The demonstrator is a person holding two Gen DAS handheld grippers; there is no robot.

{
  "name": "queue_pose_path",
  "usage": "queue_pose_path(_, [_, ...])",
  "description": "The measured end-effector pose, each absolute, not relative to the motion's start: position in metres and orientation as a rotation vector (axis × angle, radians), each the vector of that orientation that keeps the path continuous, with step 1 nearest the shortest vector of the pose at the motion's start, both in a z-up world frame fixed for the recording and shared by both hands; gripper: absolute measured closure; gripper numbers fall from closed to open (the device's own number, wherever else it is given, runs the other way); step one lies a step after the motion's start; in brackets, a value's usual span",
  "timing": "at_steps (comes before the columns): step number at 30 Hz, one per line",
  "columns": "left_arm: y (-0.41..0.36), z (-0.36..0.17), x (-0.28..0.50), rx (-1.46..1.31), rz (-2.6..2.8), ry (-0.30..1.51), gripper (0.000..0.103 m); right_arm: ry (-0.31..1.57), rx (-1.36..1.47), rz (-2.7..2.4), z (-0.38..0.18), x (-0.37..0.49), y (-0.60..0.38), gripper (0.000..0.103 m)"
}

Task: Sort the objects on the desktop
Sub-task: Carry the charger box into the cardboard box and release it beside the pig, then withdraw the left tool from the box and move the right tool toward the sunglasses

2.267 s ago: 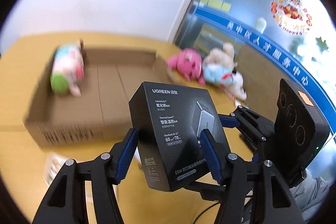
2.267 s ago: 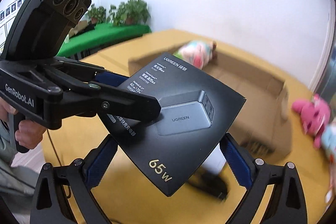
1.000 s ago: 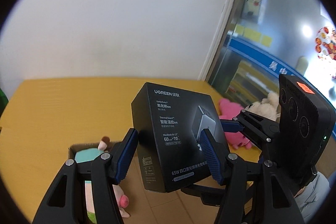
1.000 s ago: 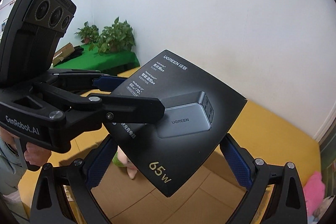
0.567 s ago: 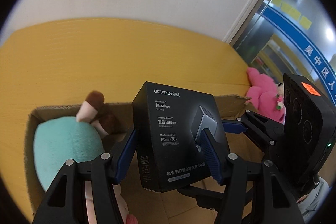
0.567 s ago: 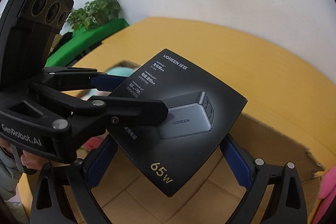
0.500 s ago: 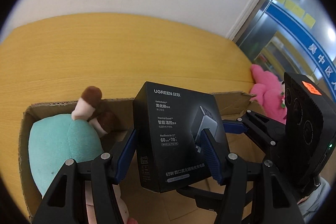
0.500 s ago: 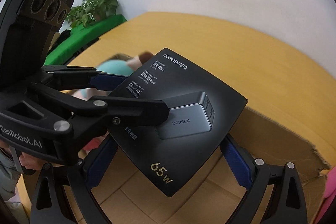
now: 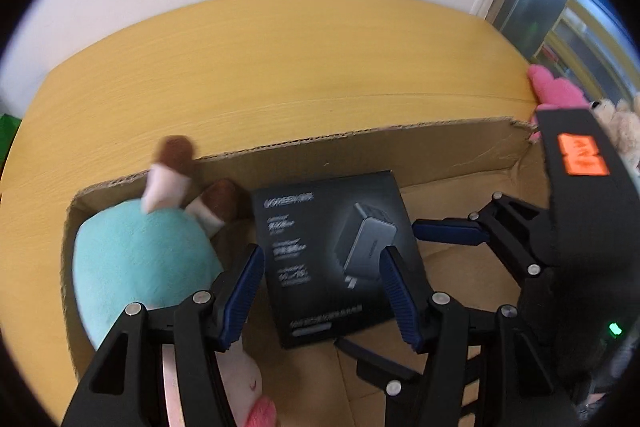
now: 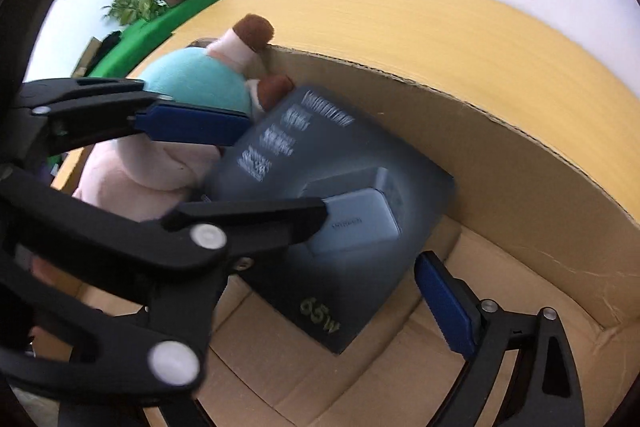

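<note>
The left gripper (image 9: 322, 297) has its blue-padded fingers (image 9: 244, 291) spread apart, not touching the black charger box (image 9: 332, 255) that sits between and just beyond them, blurred. The right gripper (image 10: 320, 311) is also spread wide, its one visible blue pad (image 10: 444, 307) apart from the box's edge. The box is inside the cardboard box (image 9: 400, 147), near its far wall, just beside a teal and pink plush toy (image 9: 140, 263). The carton rests on a yellow table (image 9: 280, 59).
</note>
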State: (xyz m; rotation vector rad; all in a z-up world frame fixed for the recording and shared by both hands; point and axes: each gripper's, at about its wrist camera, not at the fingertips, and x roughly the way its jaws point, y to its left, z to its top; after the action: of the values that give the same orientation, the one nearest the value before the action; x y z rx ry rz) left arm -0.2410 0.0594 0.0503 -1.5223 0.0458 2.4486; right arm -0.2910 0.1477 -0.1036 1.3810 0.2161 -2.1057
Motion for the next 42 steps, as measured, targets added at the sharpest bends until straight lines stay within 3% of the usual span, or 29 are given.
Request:
queue_pose_path(3, [0.039, 0.075, -0.216, -1.442, 2.509, 0.006, 0.044, 0.215, 1.399, -2.138, -0.096, -0.283, 0.154, 0.007])
queue_pose_path(8, [0.000, 0.137, -0.142, -1.187, 2.629, -0.062, 0.042, 0.148, 1.269, -2.257, -0.038, -0.240, 0.182, 0.003])
queue_pose_path(11, [-0.006, 0.174, -0.088, -0.998, 2.735, -0.081, 0.032, 0.177, 1.145, -2.371, 0.003, -0.193, 0.192, 0.000])
queue_pose_path(12, [-0.006, 0.181, -0.074, -0.948, 2.761, -0.083, 0.023, 0.187, 1.107, -2.395, 0.014, -0.175, 0.198, 0.000])
queue_pose_path(15, [-0.005, 0.199, -0.042, -0.847, 2.835, -0.069, 0.022, 0.179, 0.991, -2.452, 0.045, -0.125, 0.201, 0.000])
queue_pose_path(22, [-0.007, 0.201, 0.032, -0.731, 2.917, 0.002, 0.022, 0.142, 0.879, -2.527, 0.071, -0.043, 0.212, 0.000])
queue_pose_path(30, [-0.016, 0.164, 0.076, -0.724, 2.943, -0.041, 0.024, 0.096, 0.918, -2.599, 0.051, 0.014, 0.225, 0.000])
queue_pose_path(32, [-0.019, 0.152, 0.075, -0.771, 2.913, -0.093, 0.043, 0.119, 0.952, -2.627, 0.040, 0.022, 0.223, 0.003])
queue_pose_path(33, [-0.020, 0.147, 0.075, -0.797, 2.888, -0.105, 0.076, 0.135, 0.967, -2.640, 0.034, 0.026, 0.222, 0.011])
queue_pose_path(34, [-0.019, 0.139, 0.072, -0.860, 2.840, -0.120, 0.099, 0.147, 0.981, -2.646, 0.029, 0.031, 0.220, 0.027])
queue_pose_path(35, [-0.017, 0.133, 0.070, -0.895, 2.816, -0.121, 0.099, 0.149, 0.992, -2.642, 0.024, 0.034, 0.219, 0.038])
queue_pose_path(36, [-0.013, 0.127, 0.071, -0.911, 2.820, -0.108, 0.099, 0.147, 1.002, -2.635, 0.020, 0.038, 0.218, 0.057])
queue_pose_path(38, [-0.007, 0.119, 0.074, -0.915, 2.857, -0.047, 0.099, 0.148, 1.010, -2.631, 0.014, 0.044, 0.218, 0.061])
queue_pose_path(39, [-0.004, 0.117, 0.076, -0.910, 2.868, -0.025, 0.096, 0.147, 1.007, -2.634, 0.012, 0.047, 0.218, 0.058])
queue_pose_path(41, [-0.001, 0.114, 0.079, -0.916, 2.883, -0.008, 0.073, 0.119, 0.996, -2.618, 0.010, 0.052, 0.222, 0.037])
queue_pose_path(42, [-0.001, 0.113, 0.081, -0.917, 2.891, -0.004, 0.045, 0.098, 0.991, -2.604, 0.009, 0.054, 0.226, 0.012])
